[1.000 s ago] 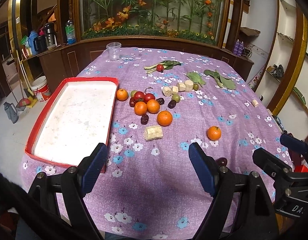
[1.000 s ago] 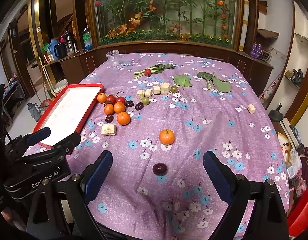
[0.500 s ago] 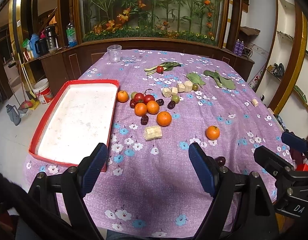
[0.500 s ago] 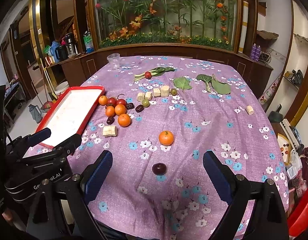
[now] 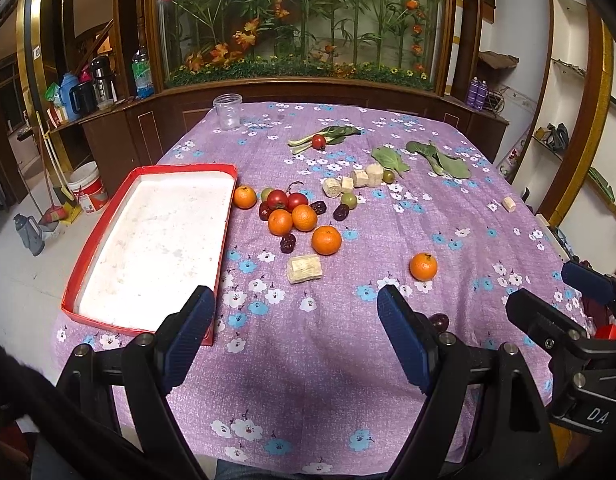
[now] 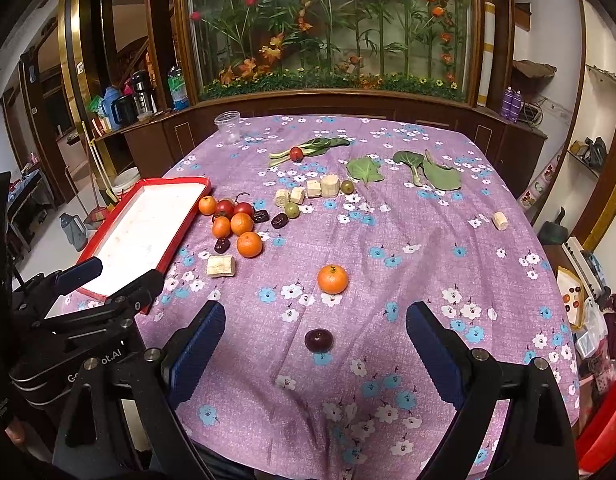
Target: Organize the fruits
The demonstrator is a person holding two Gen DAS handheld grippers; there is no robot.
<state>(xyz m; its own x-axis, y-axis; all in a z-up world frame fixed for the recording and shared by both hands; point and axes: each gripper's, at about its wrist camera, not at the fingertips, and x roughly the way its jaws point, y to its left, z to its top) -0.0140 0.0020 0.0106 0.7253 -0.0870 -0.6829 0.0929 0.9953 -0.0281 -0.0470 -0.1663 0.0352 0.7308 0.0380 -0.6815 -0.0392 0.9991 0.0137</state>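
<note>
The dark plum [image 6: 318, 340] lies on the bench straight ahead of the right gripper [image 6: 313, 350], between its spread jaws; the left gripper [image 5: 296, 338], also spread and empty, hangs nearer the red tray [image 5: 108, 256].

A table with a purple flowered cloth [image 5: 315, 360] holds lots of food. A red tray [image 5: 148, 240] with a white bottom lies at 9 o'clock, and just beside it sits a bunch of oranges [image 5: 304, 218], red tomatoes [image 5: 286, 199] and dark dates [image 5: 288, 243], with a pale cut chunk [image 5: 304, 268] close by. One orange [image 6: 332, 278] sits alone near the middle with a dark plum [image 6: 318, 340] at 6 o'clock from it, and up at 12 o'clock are green leaves [image 6: 425, 170], more pale chunks [image 6: 313, 190] and a clear cup [image 6: 228, 127].
</note>
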